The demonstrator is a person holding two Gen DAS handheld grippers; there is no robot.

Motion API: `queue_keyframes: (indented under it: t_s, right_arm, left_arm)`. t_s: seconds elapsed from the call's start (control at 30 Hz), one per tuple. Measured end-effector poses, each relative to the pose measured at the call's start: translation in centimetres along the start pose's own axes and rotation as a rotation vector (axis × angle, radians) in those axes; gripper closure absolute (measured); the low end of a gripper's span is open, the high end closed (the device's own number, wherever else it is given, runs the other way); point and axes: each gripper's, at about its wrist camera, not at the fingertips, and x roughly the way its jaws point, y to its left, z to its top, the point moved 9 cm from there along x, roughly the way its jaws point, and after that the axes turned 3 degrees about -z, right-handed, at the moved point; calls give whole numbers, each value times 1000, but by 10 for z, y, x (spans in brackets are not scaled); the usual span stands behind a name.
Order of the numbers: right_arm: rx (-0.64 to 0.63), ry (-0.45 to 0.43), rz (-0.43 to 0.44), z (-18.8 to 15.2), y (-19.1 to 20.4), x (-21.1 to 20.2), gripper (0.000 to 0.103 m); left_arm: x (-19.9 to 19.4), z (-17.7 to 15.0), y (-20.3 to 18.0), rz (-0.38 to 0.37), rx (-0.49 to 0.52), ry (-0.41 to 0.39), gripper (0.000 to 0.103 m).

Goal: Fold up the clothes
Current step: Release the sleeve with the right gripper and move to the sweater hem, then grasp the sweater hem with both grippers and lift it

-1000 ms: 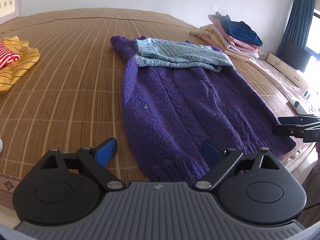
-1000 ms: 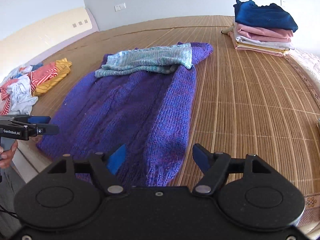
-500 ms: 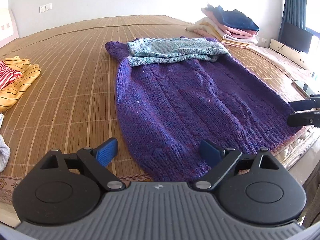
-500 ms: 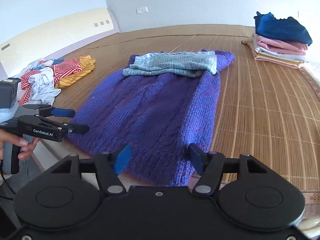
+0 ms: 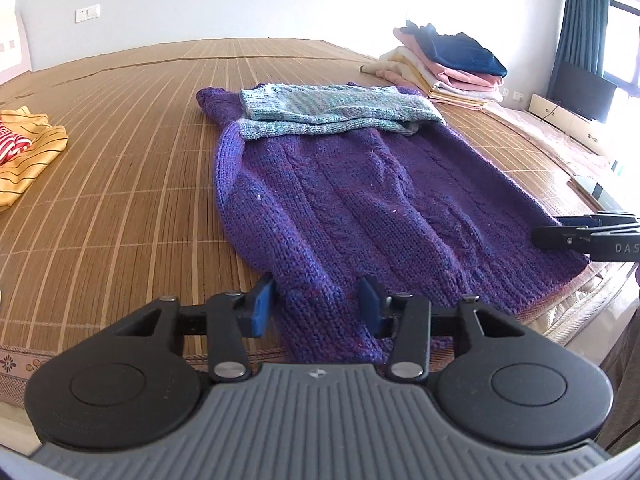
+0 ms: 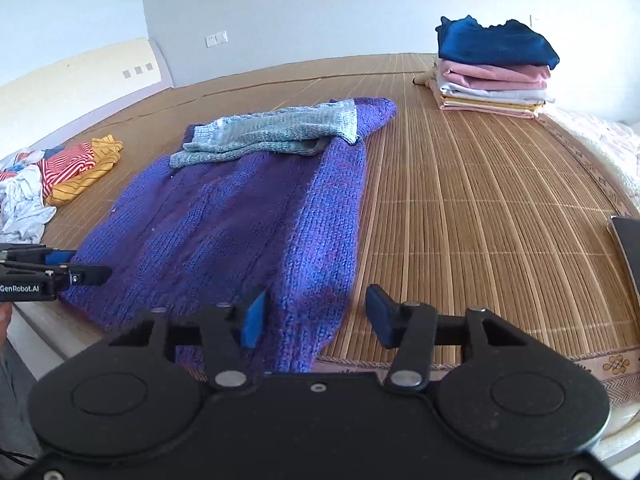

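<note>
A purple knit sweater (image 5: 360, 208) lies flat on the bamboo mat (image 5: 120, 184), hem toward me, with its light teal sleeves (image 5: 332, 110) folded across the chest. My left gripper (image 5: 316, 308) is open at the hem's left corner, and the knit fills most of the gap between its blue pads. My right gripper (image 6: 316, 316) is open at the hem's right corner (image 6: 312, 320), with fabric lying between its fingers. Each view catches the other gripper at its side edge: the right gripper (image 5: 580, 234) and the left gripper (image 6: 60, 272).
A stack of folded clothes (image 6: 492, 68) stands at the far right of the mat. Unfolded striped and yellow garments (image 6: 68, 172) lie heaped at the left. A dark flat device (image 6: 628, 248) rests near the right edge. The bed's front edge runs just under both grippers.
Both grippers have dropped and come forward to the sweater's hem corners. The left jaws have narrowed a good deal around the fabric, the right ones slightly.
</note>
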Motion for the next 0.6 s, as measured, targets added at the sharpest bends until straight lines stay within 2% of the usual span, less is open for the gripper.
queue_keyframes:
  t_s: [0.07, 0.17, 0.3, 0.37, 0.53, 0.6]
  right_arm:
    - [-19, 1, 16, -2, 5, 0, 70]
    - [-84, 13, 12, -3, 10, -2, 80]
    - [-52, 16, 47, 0, 8, -9, 90]
    - [-40, 2, 75, 4, 9, -18, 91]
    - [75, -33, 242, 21, 13, -46, 91]
    - [87, -56, 278, 29, 15, -62, 91]
  left_arm:
    - [-1, 0, -1, -10, -22, -5, 74]
    - [-2, 0, -2, -12, -41, -6, 81]
    - [-8, 2, -1, 7, -19, -1, 84]
    - [-13, 5, -2, 17, 16, 1, 84]
    - [-43, 20, -1, 7, 56, -51, 85]
    - [-61, 28, -3, -6, 68, -76, 85]
